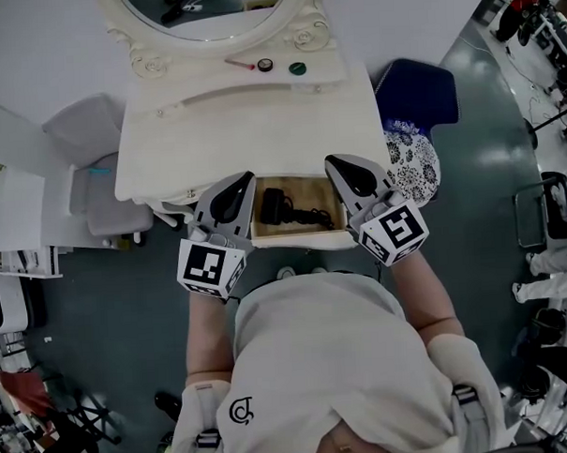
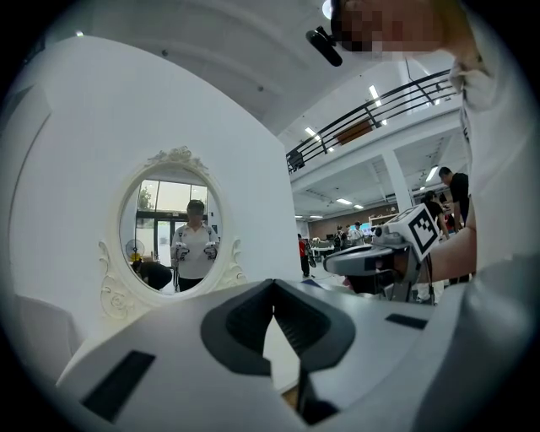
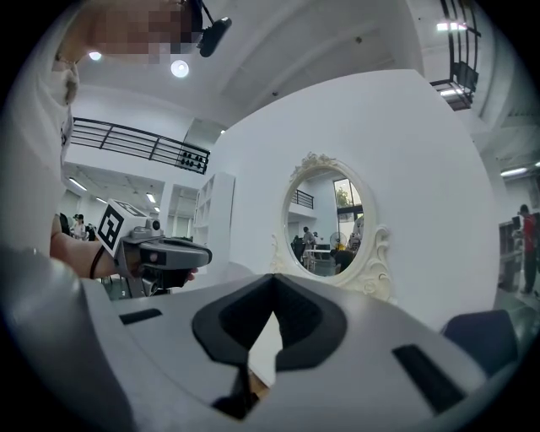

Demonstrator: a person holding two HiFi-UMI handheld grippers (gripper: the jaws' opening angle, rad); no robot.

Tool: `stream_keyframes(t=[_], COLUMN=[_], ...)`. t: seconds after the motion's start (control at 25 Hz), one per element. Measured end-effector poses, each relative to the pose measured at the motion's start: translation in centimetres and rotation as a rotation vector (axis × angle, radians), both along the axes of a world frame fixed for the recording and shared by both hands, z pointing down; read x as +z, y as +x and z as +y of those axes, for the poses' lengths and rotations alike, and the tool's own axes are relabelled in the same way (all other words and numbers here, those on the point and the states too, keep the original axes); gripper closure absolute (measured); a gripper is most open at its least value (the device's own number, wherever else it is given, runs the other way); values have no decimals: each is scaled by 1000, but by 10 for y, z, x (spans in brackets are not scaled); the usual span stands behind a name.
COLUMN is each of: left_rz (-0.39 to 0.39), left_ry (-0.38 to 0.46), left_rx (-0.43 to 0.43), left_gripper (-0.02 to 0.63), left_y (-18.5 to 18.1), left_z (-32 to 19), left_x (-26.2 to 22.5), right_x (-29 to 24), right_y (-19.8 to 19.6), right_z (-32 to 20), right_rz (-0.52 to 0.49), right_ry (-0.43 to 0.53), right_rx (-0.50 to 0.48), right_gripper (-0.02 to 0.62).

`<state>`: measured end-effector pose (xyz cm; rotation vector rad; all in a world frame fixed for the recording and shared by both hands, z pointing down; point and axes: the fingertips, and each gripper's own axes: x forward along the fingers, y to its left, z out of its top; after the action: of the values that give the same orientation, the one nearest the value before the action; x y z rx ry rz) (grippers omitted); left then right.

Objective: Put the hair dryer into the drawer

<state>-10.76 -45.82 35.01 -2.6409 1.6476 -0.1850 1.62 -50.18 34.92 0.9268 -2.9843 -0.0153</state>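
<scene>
The black hair dryer (image 1: 275,205) lies in the open, wood-lined drawer (image 1: 331,198) of the cream dressing table (image 1: 251,128), between the fingertips of the 2 grippers. Its long axis runs across the drawer. The bulky body is nearer the left gripper (image 1: 242,183), and the thin black cord (image 1: 313,217) trails toward the right gripper (image 1: 337,166). Which way the nozzle faces cannot be told.

Both grippers have their fingers closed tip to tip, with nothing between them.

Each gripper carries a cube with black-and-white square markers (image 1: 210,266). The person's pale shirt bears a small round dark emblem (image 1: 240,412), too small to read.

Only the head view shows the drawer and the dryer. The gripper views look level over the tabletop at the ornate oval mirror (image 2: 177,228), which reflects the person holding both grippers. The left gripper view also catches the right gripper to the side of its fingers, and the right gripper view catches the left one likewise.
</scene>
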Motion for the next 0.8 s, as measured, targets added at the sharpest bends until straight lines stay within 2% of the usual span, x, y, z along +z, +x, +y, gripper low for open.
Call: stream_keyframes(t=[0.56, 0.8], left_rz=[3, 11], left_ry=[-6, -7], left_rx=[-15, -24], left_gripper=[592, 592], left_y=[-2, -6], left_z=[-4, -4], left_x=[5, 4], right_x=[20, 16], right_y=[-16, -14], right_z=[6, 3], right_rz=[57, 38], right_ry=[23, 19], right_rx=[-9, 6], right_gripper=[591, 592])
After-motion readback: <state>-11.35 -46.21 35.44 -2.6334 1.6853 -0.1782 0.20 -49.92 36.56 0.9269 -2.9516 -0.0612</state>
